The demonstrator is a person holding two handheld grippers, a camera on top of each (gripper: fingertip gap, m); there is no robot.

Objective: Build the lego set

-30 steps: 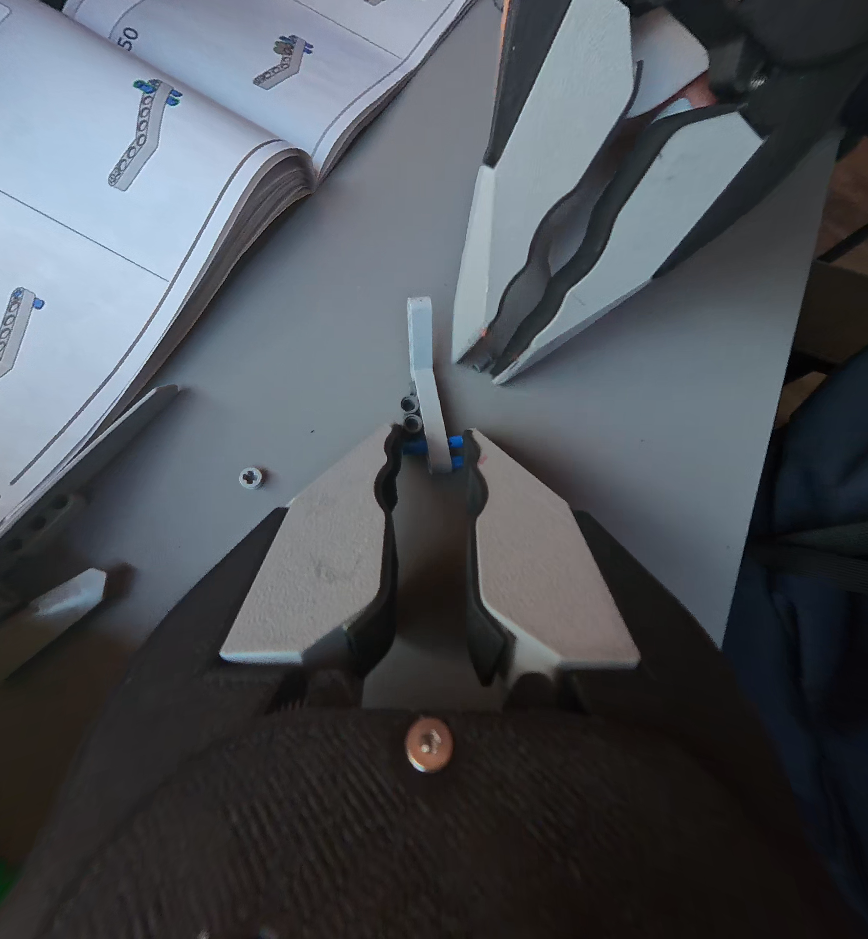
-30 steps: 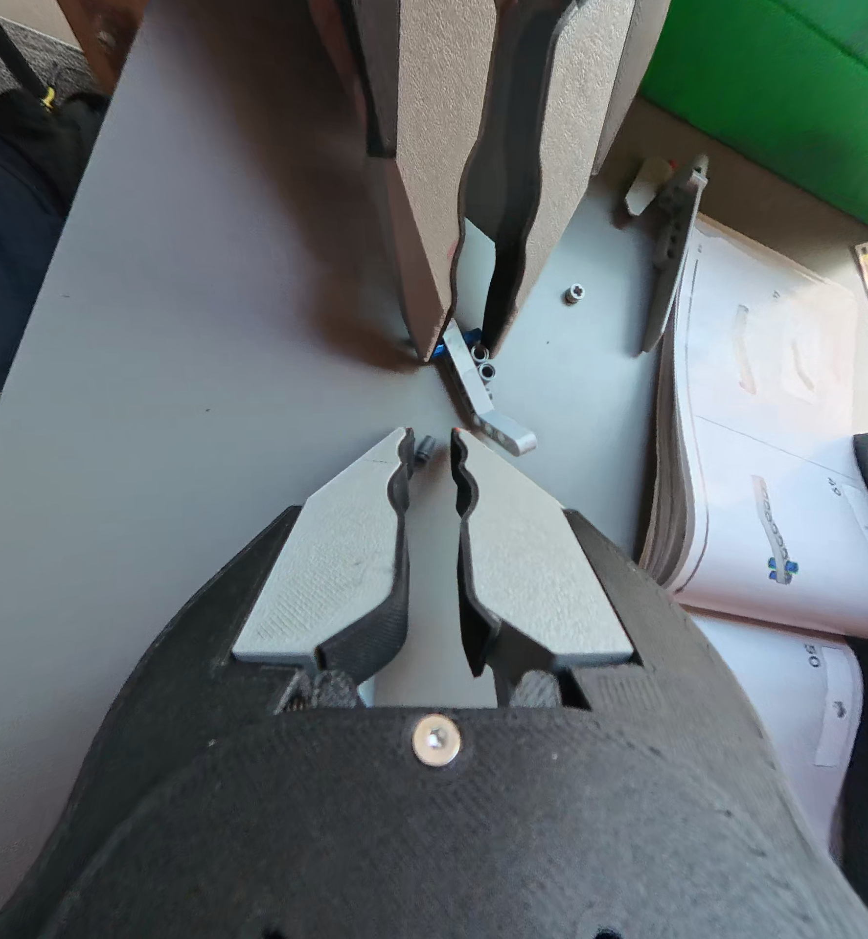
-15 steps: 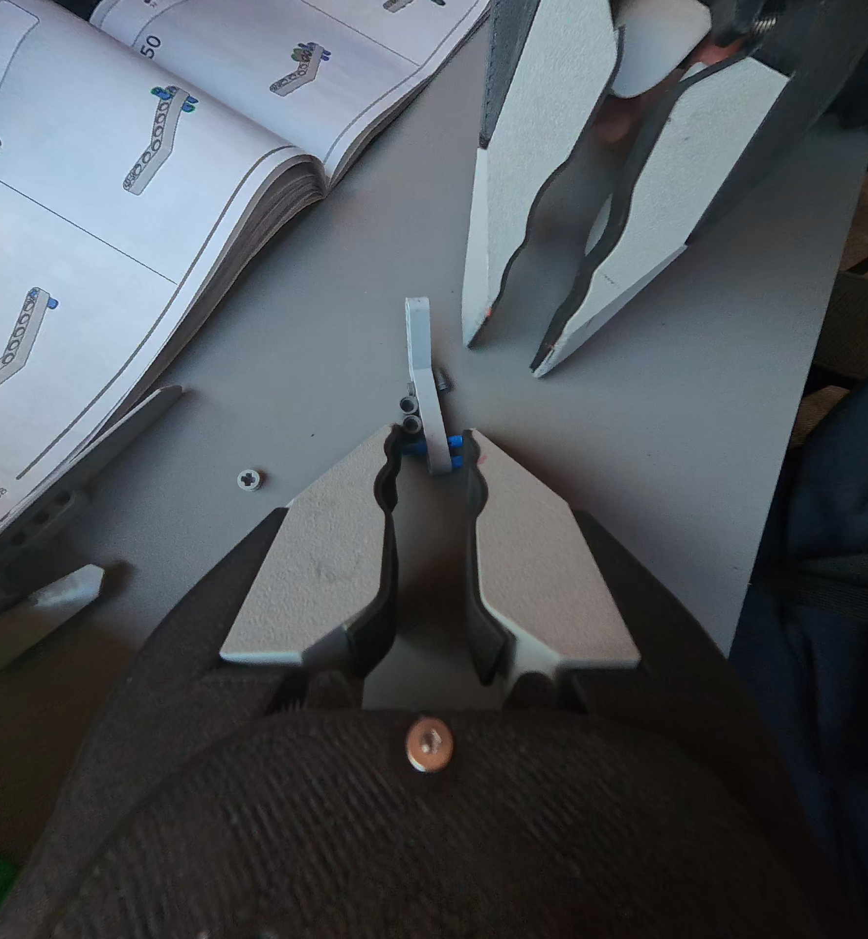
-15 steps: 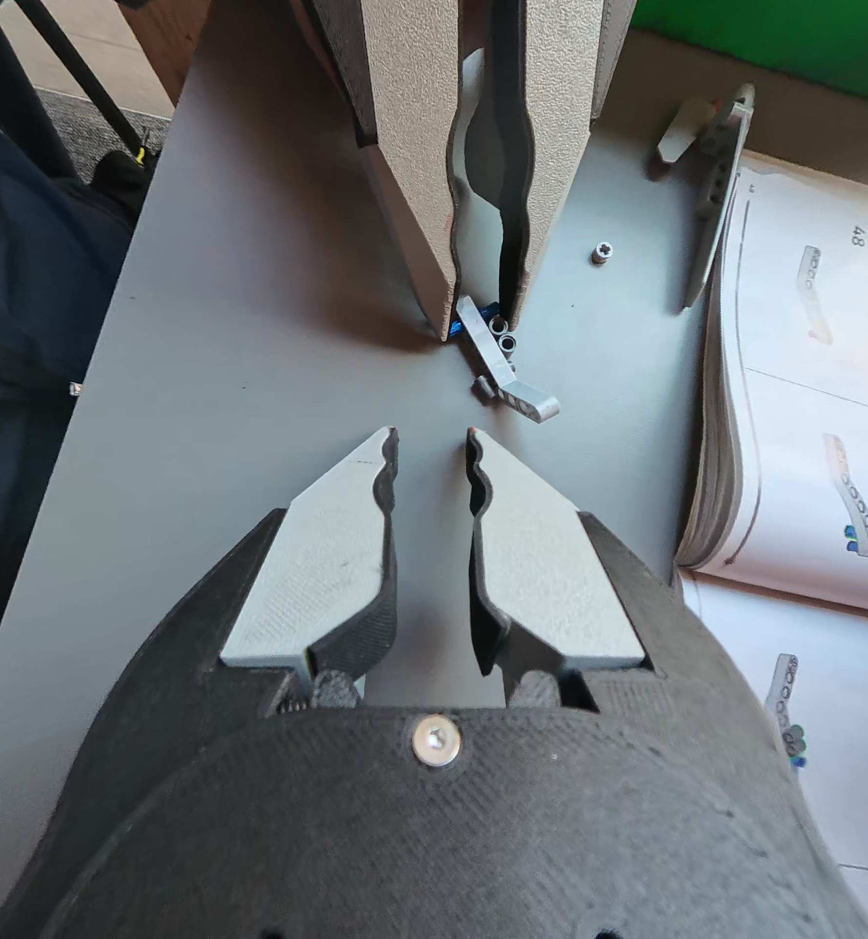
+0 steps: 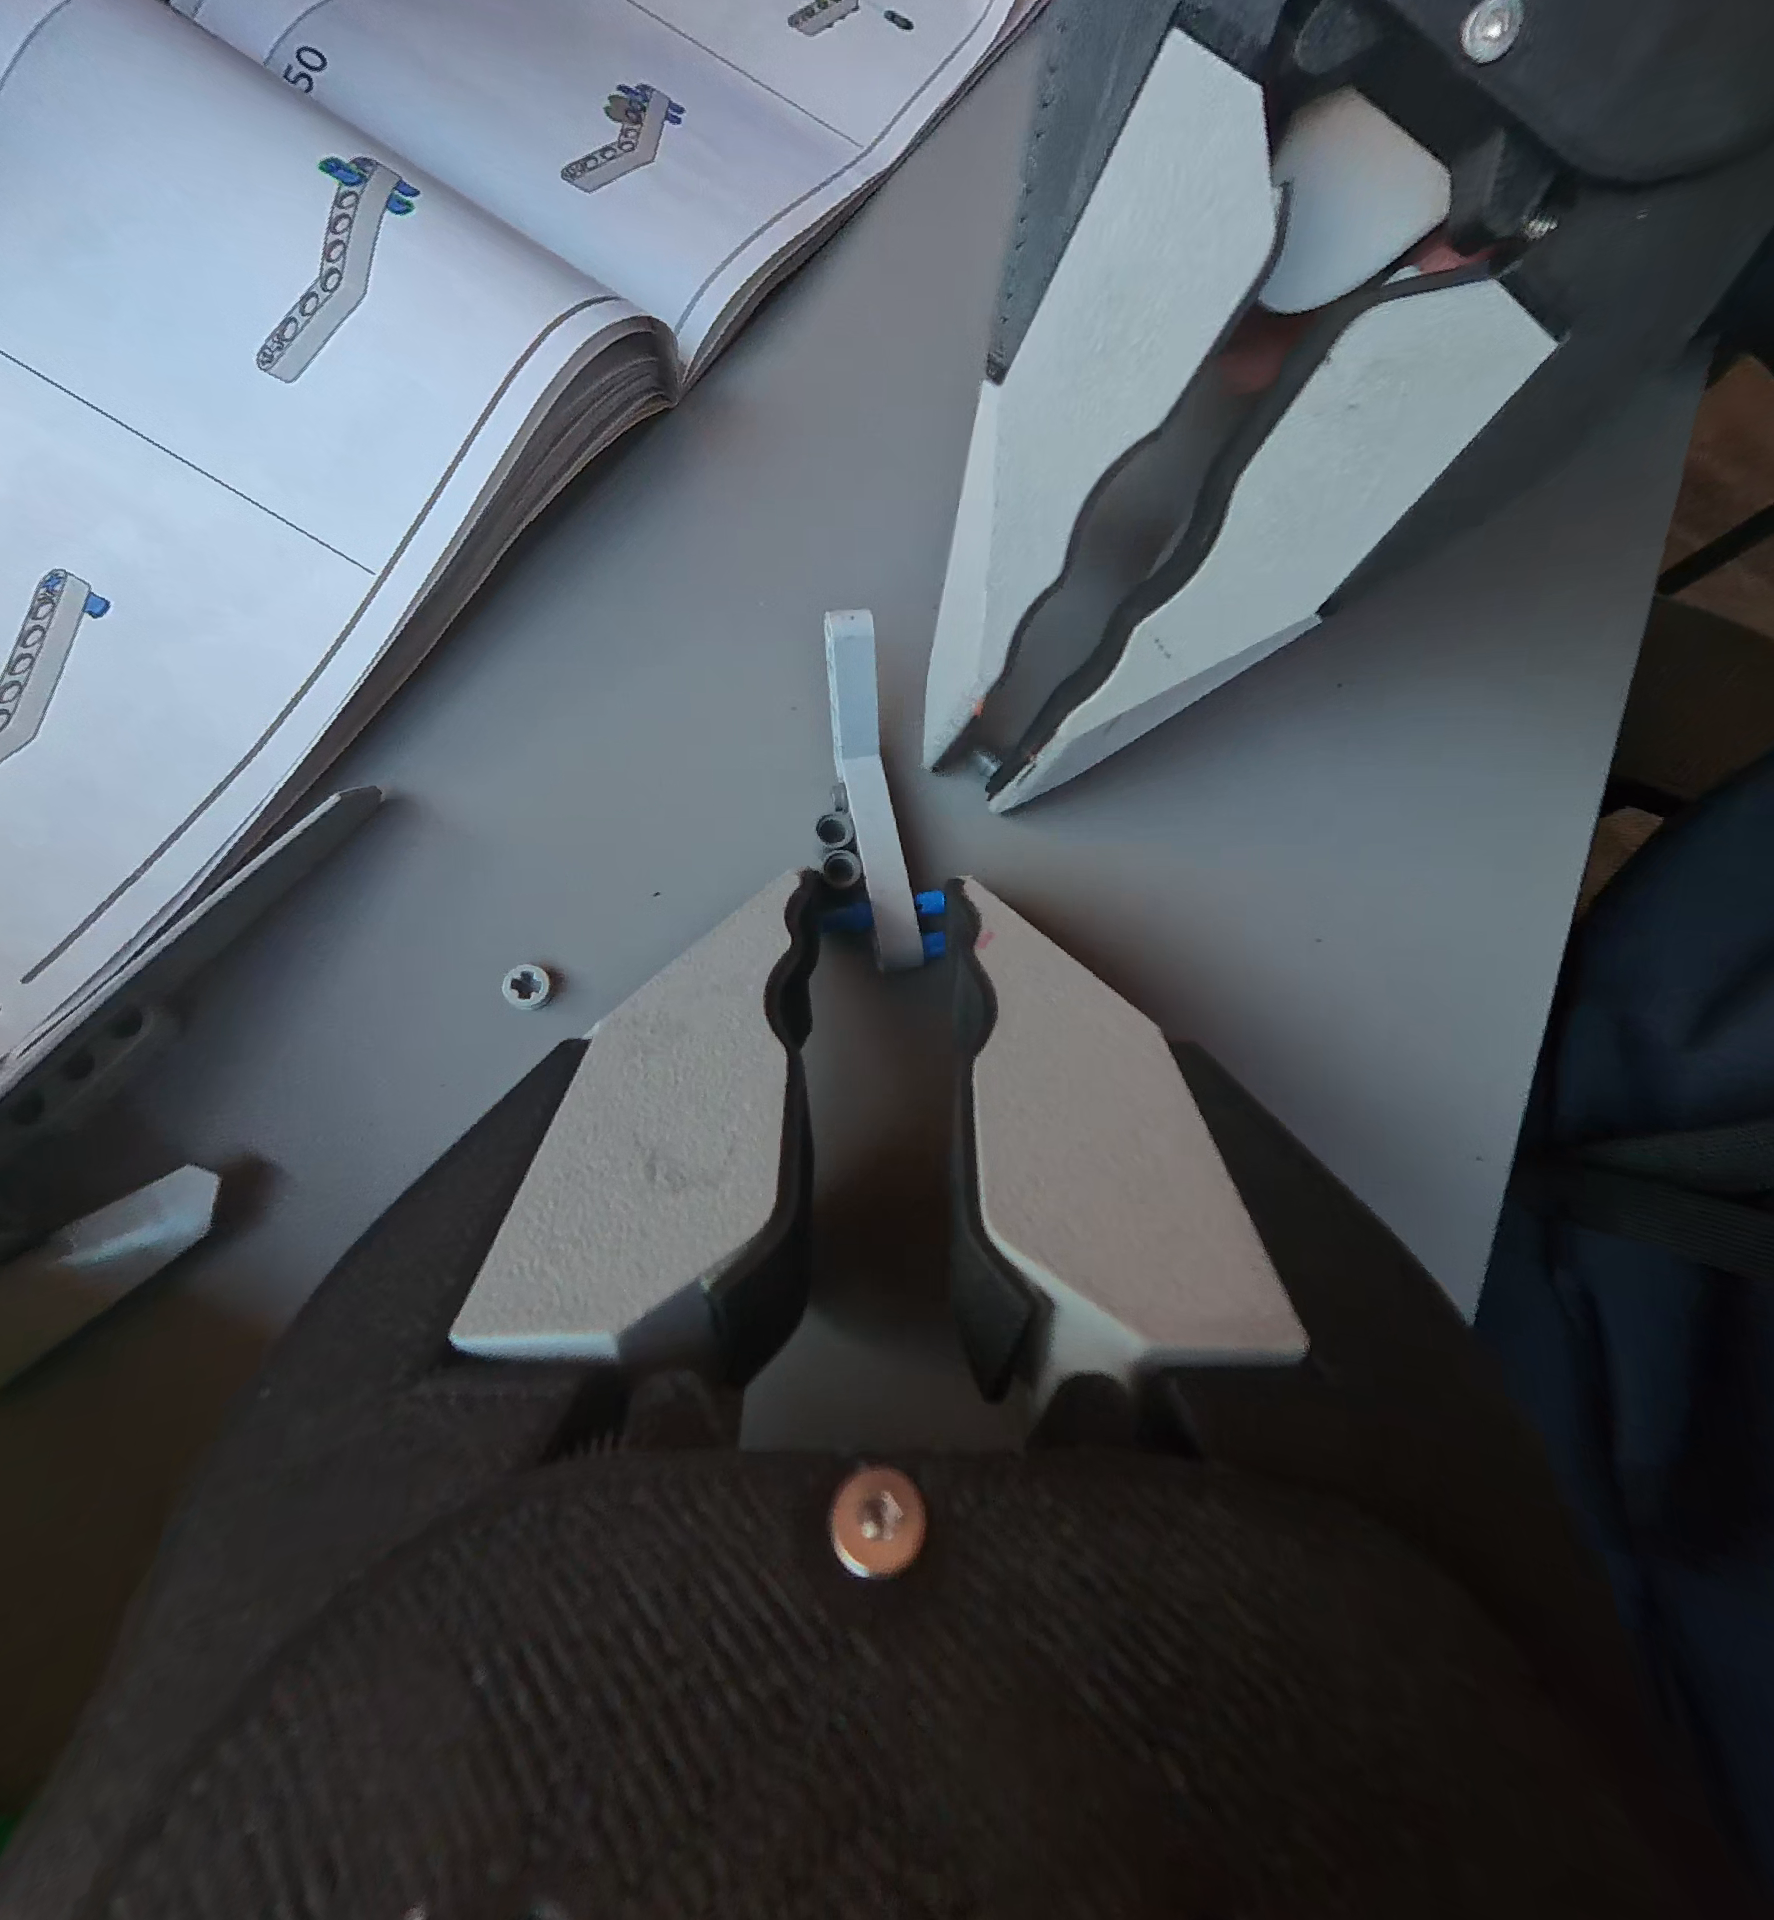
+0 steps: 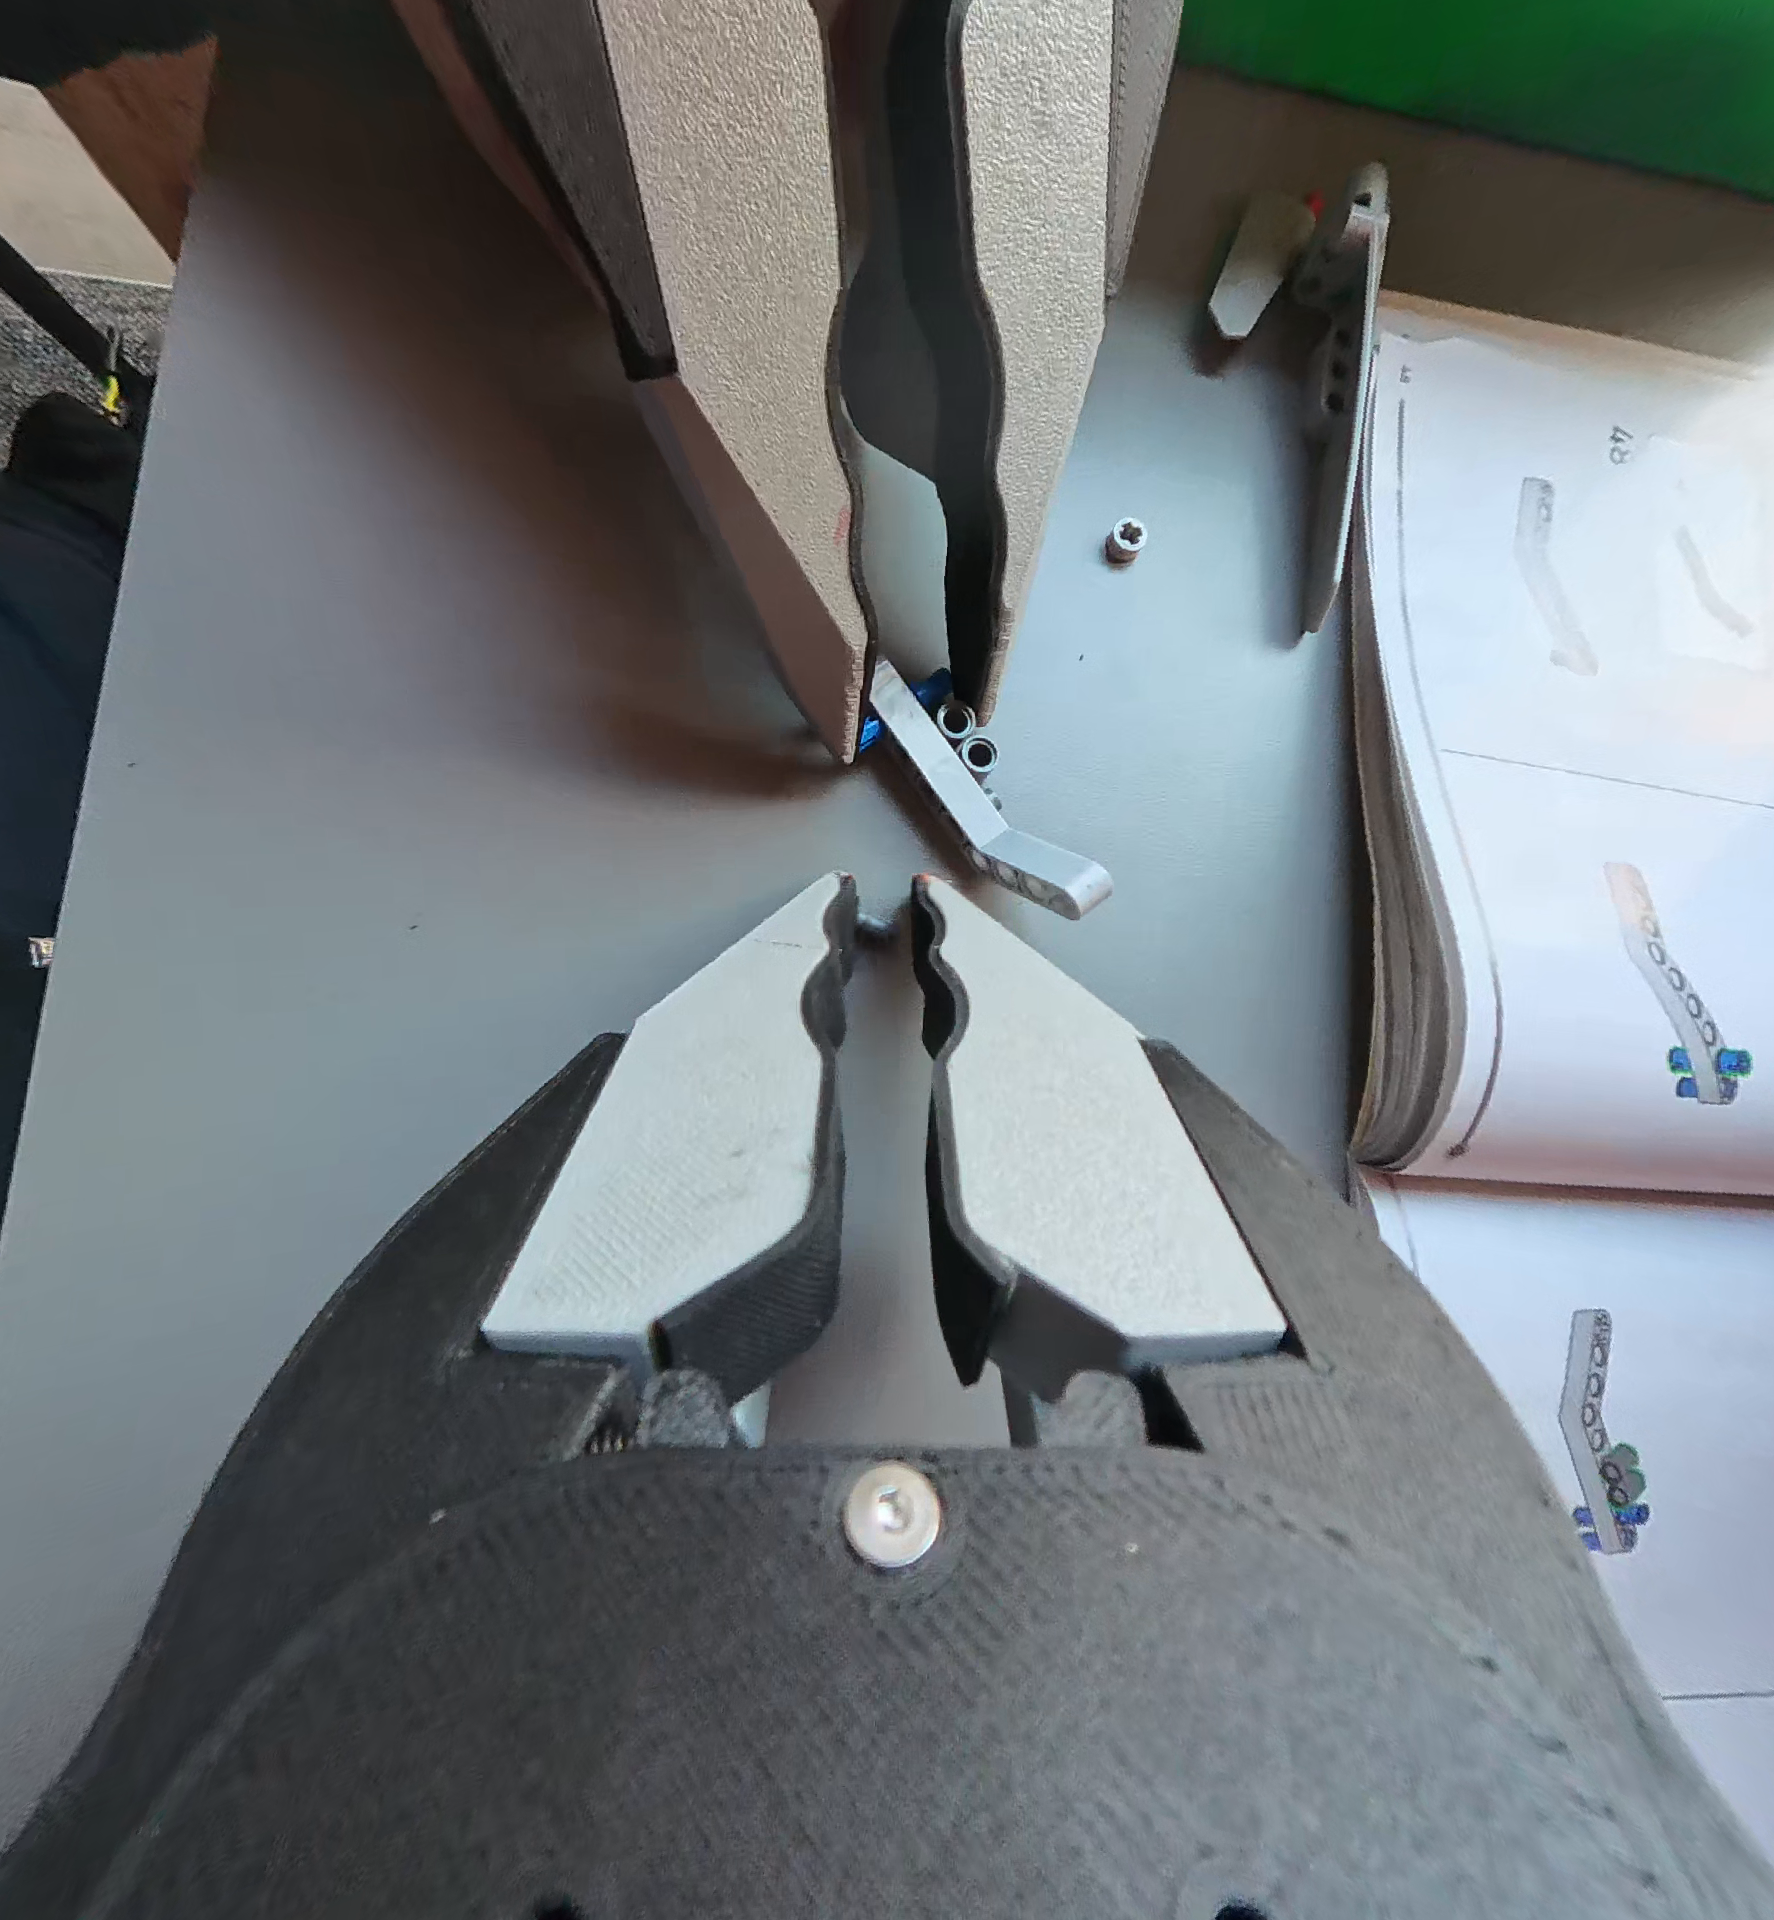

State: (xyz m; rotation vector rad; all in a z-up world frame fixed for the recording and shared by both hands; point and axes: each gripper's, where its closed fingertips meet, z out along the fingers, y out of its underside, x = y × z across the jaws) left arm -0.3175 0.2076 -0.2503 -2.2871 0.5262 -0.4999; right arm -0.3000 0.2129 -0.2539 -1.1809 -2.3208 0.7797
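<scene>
Two hand-held grippers meet over one bent grey beam (image 5: 867,800), which stands on edge on the worktop (image 5: 654,675). My left hand-held gripper (image 5: 878,914) is clamped on the beam's near end, its tips bearing on the blue pins (image 5: 930,925) there; two grey pins (image 5: 834,847) project just beyond its left finger. My right hand-held gripper (image 6: 883,914) has its tips narrowed on a small dark pin (image 6: 875,928) on the worktop, just short of the beam's elbow; I cannot tell whether it truly grips. To do this step well, I judge I should hold the beam steady, lift the pin squarely, and align it with an open hole before pressing. A loose grey bush (image 5: 531,985) lies left of my left hand-held gripper, the open instruction booklet (image 5: 239,416) beyond.
</scene>
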